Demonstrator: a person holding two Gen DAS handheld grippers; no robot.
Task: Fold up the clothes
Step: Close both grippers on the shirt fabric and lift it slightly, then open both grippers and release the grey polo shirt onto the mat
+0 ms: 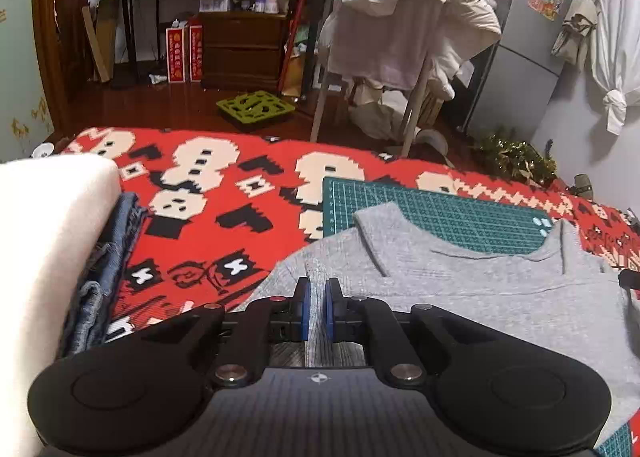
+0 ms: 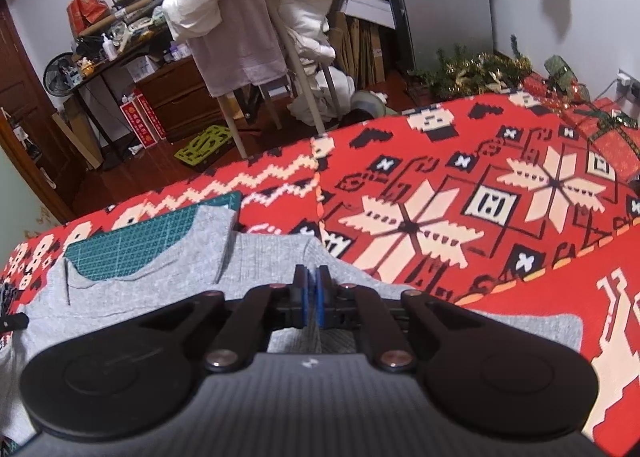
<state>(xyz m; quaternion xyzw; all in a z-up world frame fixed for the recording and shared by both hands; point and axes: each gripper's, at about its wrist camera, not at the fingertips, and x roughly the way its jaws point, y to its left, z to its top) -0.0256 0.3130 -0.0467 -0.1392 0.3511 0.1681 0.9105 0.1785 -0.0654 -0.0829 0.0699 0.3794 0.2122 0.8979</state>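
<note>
A grey top (image 1: 472, 289) lies flat on a red blanket (image 1: 224, 217), partly over a green mat (image 1: 432, 213). The left gripper (image 1: 317, 311) pinches a fold of it; the right gripper (image 2: 310, 297) looks clamped on fabric too

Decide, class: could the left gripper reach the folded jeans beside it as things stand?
Probably not yet: the left gripper is shut on the grey shirt. The path to the jeans looks clear once it lets go.

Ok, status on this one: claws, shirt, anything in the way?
Left claw shut on shirt. Right claw shut on shirt too. Nothing in the way.
</note>
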